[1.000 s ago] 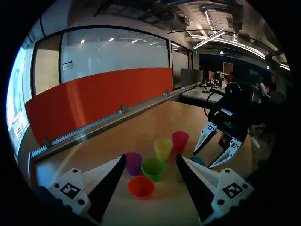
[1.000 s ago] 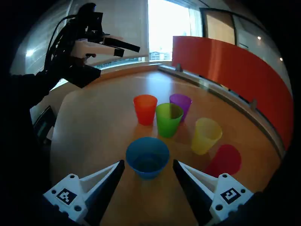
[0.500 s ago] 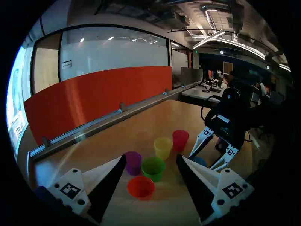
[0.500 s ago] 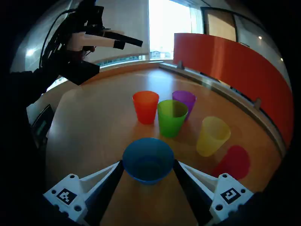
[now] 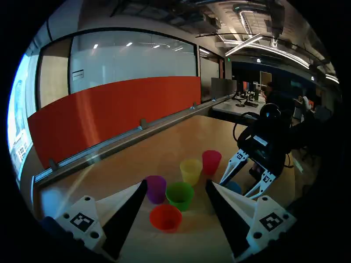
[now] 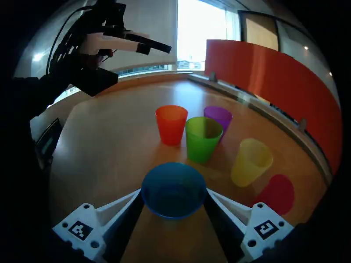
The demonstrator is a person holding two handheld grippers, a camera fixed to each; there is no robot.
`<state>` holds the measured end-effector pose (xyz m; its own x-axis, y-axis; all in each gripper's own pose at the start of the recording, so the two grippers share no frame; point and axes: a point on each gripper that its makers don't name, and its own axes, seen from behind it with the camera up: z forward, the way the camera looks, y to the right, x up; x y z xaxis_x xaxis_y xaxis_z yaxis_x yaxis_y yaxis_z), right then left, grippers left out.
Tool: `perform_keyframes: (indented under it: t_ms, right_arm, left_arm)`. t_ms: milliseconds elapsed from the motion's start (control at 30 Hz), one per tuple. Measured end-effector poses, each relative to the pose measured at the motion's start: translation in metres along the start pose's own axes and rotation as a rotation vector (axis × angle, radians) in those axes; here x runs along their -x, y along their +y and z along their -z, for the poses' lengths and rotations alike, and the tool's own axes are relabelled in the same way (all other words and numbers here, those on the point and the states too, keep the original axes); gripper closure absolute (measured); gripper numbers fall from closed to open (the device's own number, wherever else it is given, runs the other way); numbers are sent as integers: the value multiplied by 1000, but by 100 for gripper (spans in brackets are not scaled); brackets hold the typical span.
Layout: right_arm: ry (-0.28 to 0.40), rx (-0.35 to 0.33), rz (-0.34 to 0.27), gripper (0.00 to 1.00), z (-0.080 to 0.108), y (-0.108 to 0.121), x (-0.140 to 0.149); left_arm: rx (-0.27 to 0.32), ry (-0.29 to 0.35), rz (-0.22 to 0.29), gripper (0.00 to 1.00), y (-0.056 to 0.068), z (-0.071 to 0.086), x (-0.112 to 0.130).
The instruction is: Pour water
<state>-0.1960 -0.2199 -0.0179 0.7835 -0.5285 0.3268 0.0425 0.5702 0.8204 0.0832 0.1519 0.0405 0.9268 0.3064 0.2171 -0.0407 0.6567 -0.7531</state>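
Observation:
A blue cup (image 6: 174, 189) stands on the wooden table (image 6: 109, 140), right between the fingers of my right gripper (image 6: 173, 195). Its rim reaches both fingers, and the jaws are spread wide. The left gripper view shows that gripper (image 5: 234, 191) low over the table with the blue cup (image 5: 232, 186) between its fingers. My left gripper (image 5: 175, 182) hangs open above the table with nothing in it, over the orange cup (image 5: 165, 218). In the right gripper view, a hand holds it (image 6: 153, 45) high at the upper left.
Beyond the blue cup stand an orange cup (image 6: 170, 124), a green cup (image 6: 202, 138), a purple cup (image 6: 218, 118), a yellow cup (image 6: 251, 162) and a red cup (image 6: 276, 193). An orange partition (image 6: 272, 83) runs along the table's far edge.
My right gripper has moved forward, so the blue cup now sits between its fingers instead of just ahead of them. The left gripper has hardly moved.

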Motion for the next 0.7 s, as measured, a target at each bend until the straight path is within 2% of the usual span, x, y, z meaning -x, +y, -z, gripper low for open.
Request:
perform_keyframes:
  t_ms: [367, 700]
  right_arm:
    - [24, 6, 28, 10, 8, -1, -5]
    - [92, 14, -9, 9, 37, 3, -34]
  left_arm:
    - [4, -4, -6, 2, 1, -3, 3]
    - [10, -9, -10, 2, 4, -8, 2]
